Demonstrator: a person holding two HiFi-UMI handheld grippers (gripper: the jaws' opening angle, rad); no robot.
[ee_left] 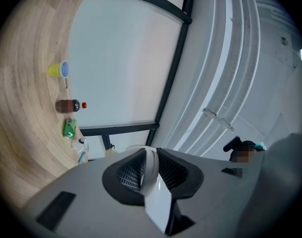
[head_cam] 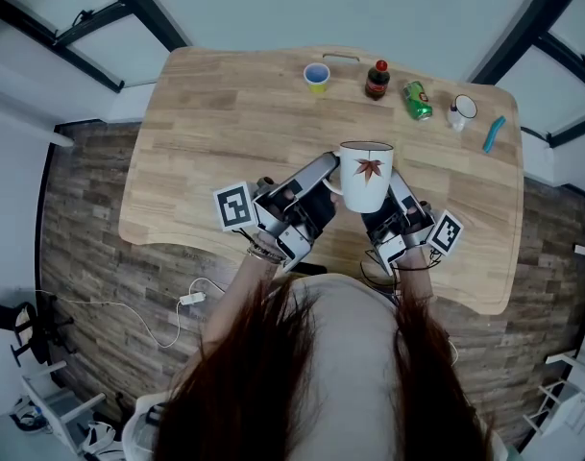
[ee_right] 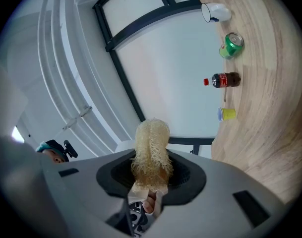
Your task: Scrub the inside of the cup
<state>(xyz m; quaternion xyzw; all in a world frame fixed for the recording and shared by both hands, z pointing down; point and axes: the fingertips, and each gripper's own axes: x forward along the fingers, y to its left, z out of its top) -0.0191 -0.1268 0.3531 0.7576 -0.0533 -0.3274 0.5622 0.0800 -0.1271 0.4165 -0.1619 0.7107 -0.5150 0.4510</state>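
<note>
A white cup [head_cam: 366,176] with a red leaf print is held up above the wooden table [head_cam: 206,142], mouth facing up toward the head camera. My left gripper [head_cam: 329,179] is shut on the cup's handle, which shows as a white strip [ee_left: 151,180] between the black pads. My right gripper [head_cam: 400,200] sits just right of the cup and is shut on a pale yellow loofah scrubber [ee_right: 151,150] that sticks out past its pads. In the head view the cup hides the loofah, and it is outside the cup.
Along the table's far edge stand a yellow cup [head_cam: 317,76], a dark bottle with a red cap [head_cam: 377,80], a green can on its side [head_cam: 418,101], a small white mug [head_cam: 461,110] and a blue object [head_cam: 493,133]. The table's front edge lies below the grippers.
</note>
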